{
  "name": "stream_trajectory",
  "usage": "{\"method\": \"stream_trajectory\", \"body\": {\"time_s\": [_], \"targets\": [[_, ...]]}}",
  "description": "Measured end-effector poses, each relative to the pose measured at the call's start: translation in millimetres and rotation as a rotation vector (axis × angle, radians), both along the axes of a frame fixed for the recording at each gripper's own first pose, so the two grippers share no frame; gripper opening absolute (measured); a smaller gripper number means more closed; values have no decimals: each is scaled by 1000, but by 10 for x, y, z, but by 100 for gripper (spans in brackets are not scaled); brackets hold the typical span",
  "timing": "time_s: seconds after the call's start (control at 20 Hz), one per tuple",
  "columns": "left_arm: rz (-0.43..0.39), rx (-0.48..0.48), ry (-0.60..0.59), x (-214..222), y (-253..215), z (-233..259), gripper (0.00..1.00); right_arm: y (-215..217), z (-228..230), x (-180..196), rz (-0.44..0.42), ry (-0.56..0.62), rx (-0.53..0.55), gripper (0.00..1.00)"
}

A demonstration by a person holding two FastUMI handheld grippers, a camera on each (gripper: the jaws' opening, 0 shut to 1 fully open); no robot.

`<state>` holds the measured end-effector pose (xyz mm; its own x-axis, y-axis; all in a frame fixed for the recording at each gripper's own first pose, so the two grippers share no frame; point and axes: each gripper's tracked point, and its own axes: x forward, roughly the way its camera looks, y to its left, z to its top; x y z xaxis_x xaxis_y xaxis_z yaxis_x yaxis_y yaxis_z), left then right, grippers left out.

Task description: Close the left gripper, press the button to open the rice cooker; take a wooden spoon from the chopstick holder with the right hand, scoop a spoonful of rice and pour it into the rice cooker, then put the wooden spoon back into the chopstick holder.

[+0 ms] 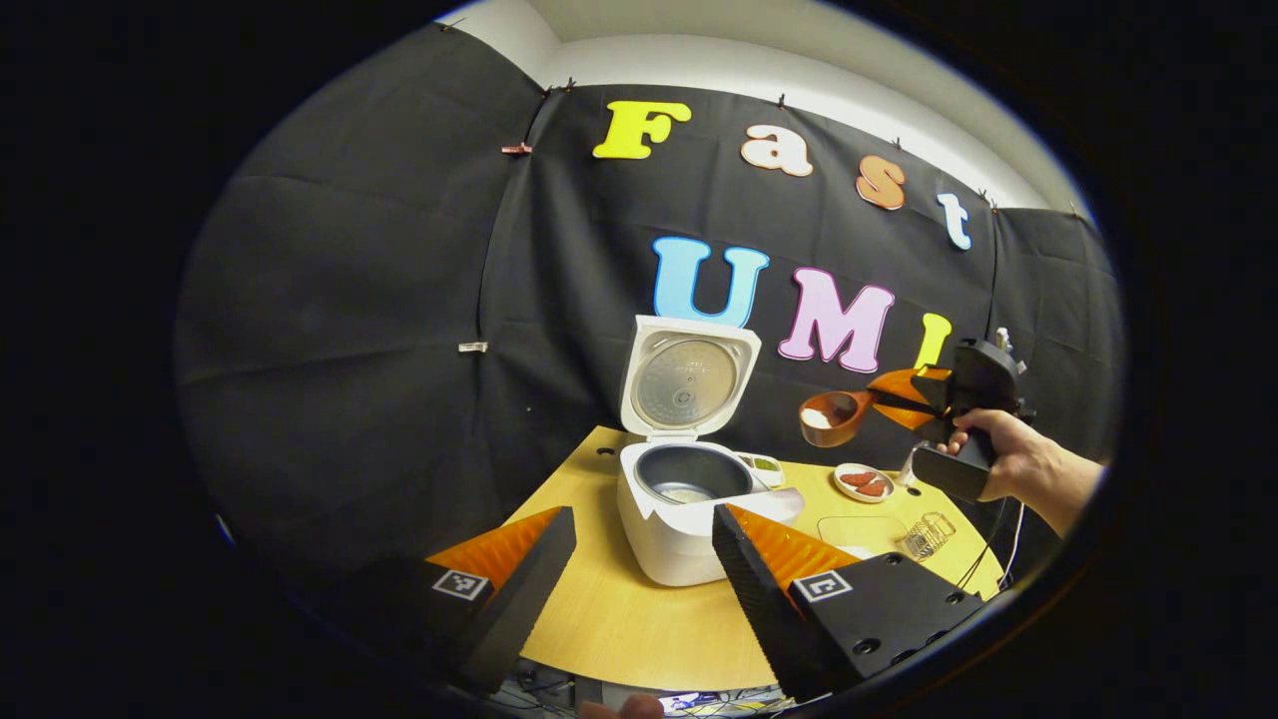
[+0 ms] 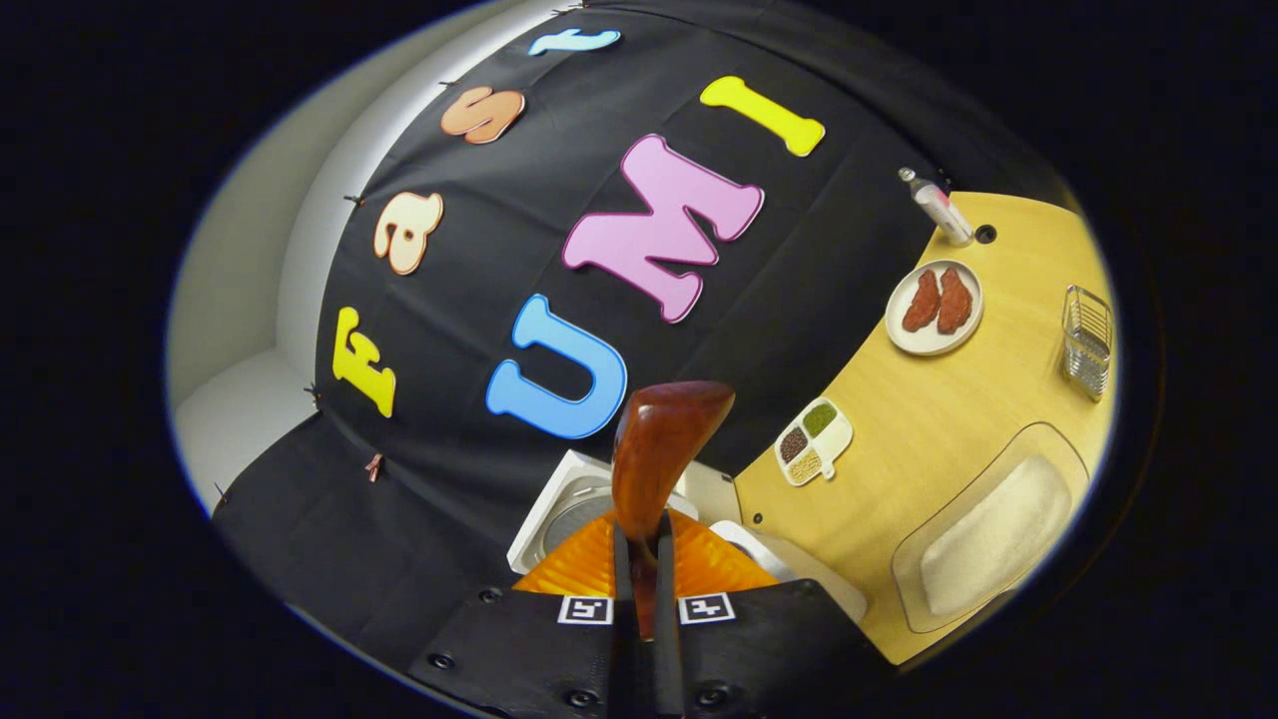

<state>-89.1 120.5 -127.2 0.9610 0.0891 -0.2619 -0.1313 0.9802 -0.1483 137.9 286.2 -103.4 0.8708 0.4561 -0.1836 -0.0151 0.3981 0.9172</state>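
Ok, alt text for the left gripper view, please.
A hand holds the right tool shut on a wooden spoon carrying rice, raised right of the open rice cooker on the table. The left tool is open in the foreground.

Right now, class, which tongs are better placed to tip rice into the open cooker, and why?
Right tongs: shut on the wooden spoon, rice in its bowl, raised right of the rice cooker. Left tongs are open, empty.
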Motion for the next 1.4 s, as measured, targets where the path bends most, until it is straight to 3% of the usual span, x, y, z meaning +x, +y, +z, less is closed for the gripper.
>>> {"method": "stream_trajectory", "body": {"time_s": [0.4,0.65,0.95,1.4], "targets": [[71,-20,33,-103,280,-154,95,965,-131,187,144,-114,-214,9],[113,-24,63,-129,375,-261,95,1256,-367,375,228,-196,-391,9],[121,-39,90,-64,395,-444,95,1500,-346,413,328,-414,-679,9],[121,-35,90,-66,465,-445,95,1875,-198,231,440,-699,-972,9]]}}
